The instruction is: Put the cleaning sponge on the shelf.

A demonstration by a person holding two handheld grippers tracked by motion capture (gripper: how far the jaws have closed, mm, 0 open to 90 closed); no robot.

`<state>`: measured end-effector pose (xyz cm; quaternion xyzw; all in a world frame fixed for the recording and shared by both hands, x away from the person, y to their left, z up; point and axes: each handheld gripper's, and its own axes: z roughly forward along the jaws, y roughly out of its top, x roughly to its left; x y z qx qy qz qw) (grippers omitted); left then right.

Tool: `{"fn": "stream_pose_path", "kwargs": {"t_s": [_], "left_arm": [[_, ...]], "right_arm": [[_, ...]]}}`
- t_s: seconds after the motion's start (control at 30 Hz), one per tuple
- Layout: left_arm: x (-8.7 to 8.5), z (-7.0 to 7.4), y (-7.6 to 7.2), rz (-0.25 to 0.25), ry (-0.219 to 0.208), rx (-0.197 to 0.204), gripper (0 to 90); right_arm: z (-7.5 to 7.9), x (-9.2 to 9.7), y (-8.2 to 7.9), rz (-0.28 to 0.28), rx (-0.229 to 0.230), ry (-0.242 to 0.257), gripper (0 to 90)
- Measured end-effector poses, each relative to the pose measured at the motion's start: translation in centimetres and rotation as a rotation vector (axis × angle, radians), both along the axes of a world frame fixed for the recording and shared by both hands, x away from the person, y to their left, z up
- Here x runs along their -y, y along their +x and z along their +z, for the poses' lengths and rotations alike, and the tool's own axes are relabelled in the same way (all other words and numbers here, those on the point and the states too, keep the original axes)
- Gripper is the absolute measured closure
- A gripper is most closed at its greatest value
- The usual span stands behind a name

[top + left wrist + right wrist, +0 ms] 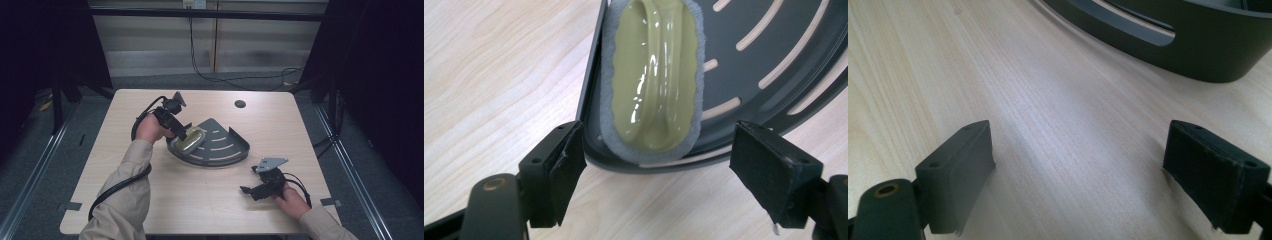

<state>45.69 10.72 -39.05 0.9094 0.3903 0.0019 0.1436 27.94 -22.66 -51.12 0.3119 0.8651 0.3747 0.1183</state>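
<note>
Right gripper [1078,175] jaws apart over table [1048,125], dark tray [1198,50] beyond

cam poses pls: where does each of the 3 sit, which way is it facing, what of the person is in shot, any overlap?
High view: above the person's side, looking forward and down on the table; both forearms, left claw, right claw.
Left gripper view: on the left claw, looking down at the green scrubber in the slotted dark tray; its open jaws show.
Right gripper view: on the right claw, low along the tabletop toward the tray's wall; its open jaws show.
Shared: the tray and tabletop appear in all three.
</note>
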Motion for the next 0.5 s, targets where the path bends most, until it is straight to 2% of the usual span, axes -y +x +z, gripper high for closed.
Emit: {"fn": "stream_pose_path", "kwargs": {"t_s": [0.5], "left_arm": [[-2.3, 0.3, -1.5, 0.014, -0.015, 0.002, 19.6]], "right_arm": [[0.0, 0.1, -0.1, -0.001, 0.008, -0.005, 12.1]]}}
